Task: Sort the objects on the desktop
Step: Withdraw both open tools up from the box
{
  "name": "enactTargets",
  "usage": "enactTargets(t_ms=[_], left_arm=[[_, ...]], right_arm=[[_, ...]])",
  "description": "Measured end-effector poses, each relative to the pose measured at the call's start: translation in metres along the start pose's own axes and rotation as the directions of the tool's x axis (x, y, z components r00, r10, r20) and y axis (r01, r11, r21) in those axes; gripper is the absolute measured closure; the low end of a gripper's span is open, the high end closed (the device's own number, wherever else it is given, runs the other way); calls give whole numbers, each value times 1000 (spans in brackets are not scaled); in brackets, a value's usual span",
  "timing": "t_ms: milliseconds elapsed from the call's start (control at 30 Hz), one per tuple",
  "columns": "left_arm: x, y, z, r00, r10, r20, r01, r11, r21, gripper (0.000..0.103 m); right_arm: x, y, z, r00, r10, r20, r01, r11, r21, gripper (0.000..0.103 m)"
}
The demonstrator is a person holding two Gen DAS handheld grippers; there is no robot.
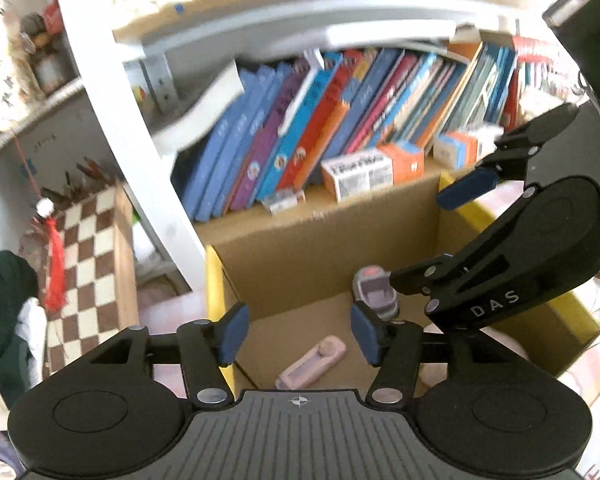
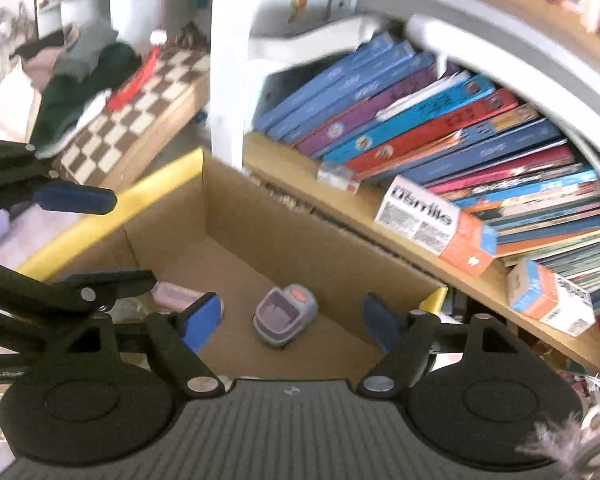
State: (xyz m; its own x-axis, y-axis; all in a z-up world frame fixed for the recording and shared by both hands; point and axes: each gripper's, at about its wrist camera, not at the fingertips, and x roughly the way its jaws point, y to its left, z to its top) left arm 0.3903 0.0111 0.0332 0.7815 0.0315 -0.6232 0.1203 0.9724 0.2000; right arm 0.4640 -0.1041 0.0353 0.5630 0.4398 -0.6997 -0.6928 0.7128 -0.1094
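A small grey-and-lilac toy car (image 2: 286,316) and a pink stapler-like item (image 1: 312,366) lie apart on the floor of an open cardboard box (image 1: 300,248) with yellow-taped rims. Above the box, the left tool (image 1: 296,334) and right tool (image 2: 290,322) both stand released, nothing between their blue pads. Behind the box, a wooden shelf (image 2: 284,168) carries leaning books (image 1: 340,120) and small cartons (image 2: 432,220).
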Motion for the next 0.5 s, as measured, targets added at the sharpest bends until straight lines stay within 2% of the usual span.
enactTargets(t_ms=[67,267,500], left_arm=[[-12,0,1,999,5,31,-5,1000,-9,35],[-54,-2,-5,994,-4,108,6,1000,-19,28],[-101,-6,-21,985,-18,172,17,1000,6,23]], right_arm=[[-14,2,0,1000,-5,23,5,1000,9,23],[-59,11,-7,995,-1,95,-3,999,41,19],[-108,30,-21,987,-14,158,3,998,69,17]])
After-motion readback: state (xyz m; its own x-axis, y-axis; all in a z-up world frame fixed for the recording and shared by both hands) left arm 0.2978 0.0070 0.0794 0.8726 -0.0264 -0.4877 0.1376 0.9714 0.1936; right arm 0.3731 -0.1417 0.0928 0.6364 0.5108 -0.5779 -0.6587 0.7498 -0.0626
